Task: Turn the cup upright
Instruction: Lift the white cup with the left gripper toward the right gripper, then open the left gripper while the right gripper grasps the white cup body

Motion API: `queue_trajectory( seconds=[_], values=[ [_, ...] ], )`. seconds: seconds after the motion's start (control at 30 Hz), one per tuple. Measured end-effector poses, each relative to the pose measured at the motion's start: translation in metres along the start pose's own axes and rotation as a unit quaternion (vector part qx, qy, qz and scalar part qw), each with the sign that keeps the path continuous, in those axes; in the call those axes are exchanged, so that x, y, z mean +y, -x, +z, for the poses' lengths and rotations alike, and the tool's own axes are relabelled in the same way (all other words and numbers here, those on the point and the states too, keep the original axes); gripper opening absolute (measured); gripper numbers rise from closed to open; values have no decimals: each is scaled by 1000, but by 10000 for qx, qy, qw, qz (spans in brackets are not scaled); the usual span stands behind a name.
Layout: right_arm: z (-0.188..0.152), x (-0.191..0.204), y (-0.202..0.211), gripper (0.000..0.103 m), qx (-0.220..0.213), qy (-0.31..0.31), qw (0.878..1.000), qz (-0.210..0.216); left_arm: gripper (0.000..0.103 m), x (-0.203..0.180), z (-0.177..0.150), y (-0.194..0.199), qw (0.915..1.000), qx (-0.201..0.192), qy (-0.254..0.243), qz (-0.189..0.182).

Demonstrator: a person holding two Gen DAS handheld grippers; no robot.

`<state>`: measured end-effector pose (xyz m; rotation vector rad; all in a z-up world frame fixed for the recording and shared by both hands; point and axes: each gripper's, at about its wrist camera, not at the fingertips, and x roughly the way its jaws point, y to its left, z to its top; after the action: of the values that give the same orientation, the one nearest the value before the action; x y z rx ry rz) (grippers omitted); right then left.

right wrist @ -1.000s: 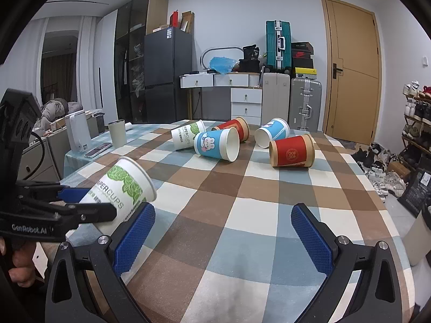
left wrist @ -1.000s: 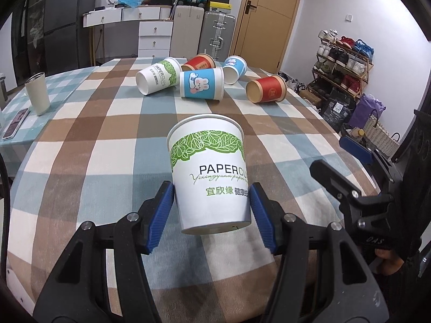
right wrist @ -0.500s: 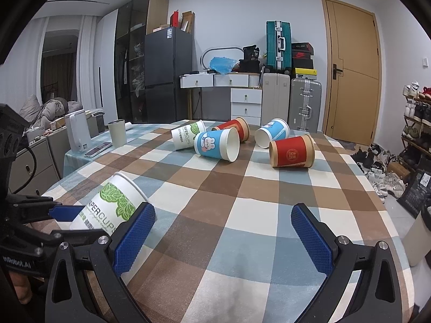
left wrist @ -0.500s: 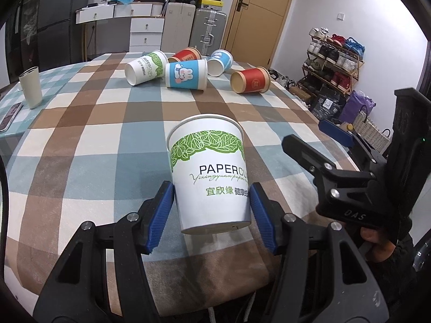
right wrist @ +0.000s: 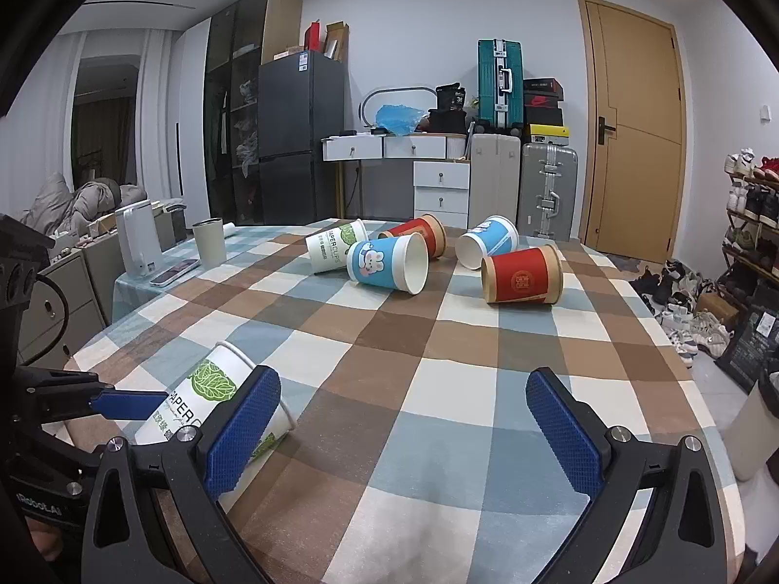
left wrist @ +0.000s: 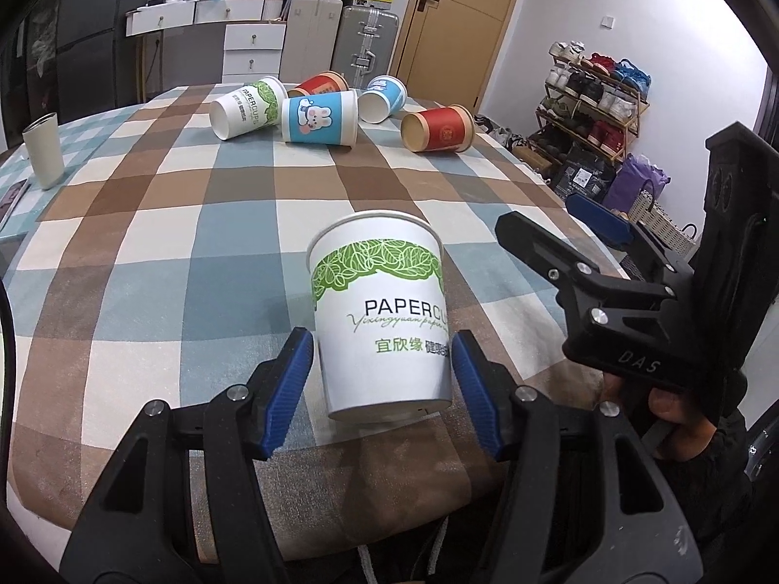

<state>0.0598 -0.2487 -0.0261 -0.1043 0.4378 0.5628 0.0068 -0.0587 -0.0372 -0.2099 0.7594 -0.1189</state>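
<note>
A white paper cup with green leaf print (left wrist: 382,311) sits between the blue pads of my left gripper (left wrist: 382,379), mouth up, near the table's front edge. The pads stand close at its sides, and the left pad shows a thin gap. In the right wrist view the same cup (right wrist: 214,399) appears tilted, partly hidden behind my right gripper's left pad. My right gripper (right wrist: 404,423) is open and empty to the right of the cup.
Several cups lie on their sides at the far end of the checkered table (left wrist: 146,243): a white-green one (left wrist: 246,107), a blue bunny one (left wrist: 319,117), two red ones (left wrist: 438,129). A beige tumbler (left wrist: 44,151) stands at the left edge.
My left gripper has drawn back toward the table's front edge and lowered the cup with it. The right gripper has barely moved.
</note>
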Motion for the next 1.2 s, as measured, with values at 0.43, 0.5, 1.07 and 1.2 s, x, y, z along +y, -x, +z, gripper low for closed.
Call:
queue_trajectory(
  seconds=[0.43,0.5,1.07,1.2],
  values=[
    [3,-3,10,103,38,-157,9998,85,101,17,9,14,9995,-303,49,100],
    [4,-1,9,103,94,-202,9997,129,102,19,10,19,9991,-399,51,129],
    [0,11,0,103,750,-458,9956,336,102,59,13,32,9959,-690,88,583],
    [0,18,-4,103,900,-479,9942,351,102,65,12,32,9946,-788,94,665]
  ],
)
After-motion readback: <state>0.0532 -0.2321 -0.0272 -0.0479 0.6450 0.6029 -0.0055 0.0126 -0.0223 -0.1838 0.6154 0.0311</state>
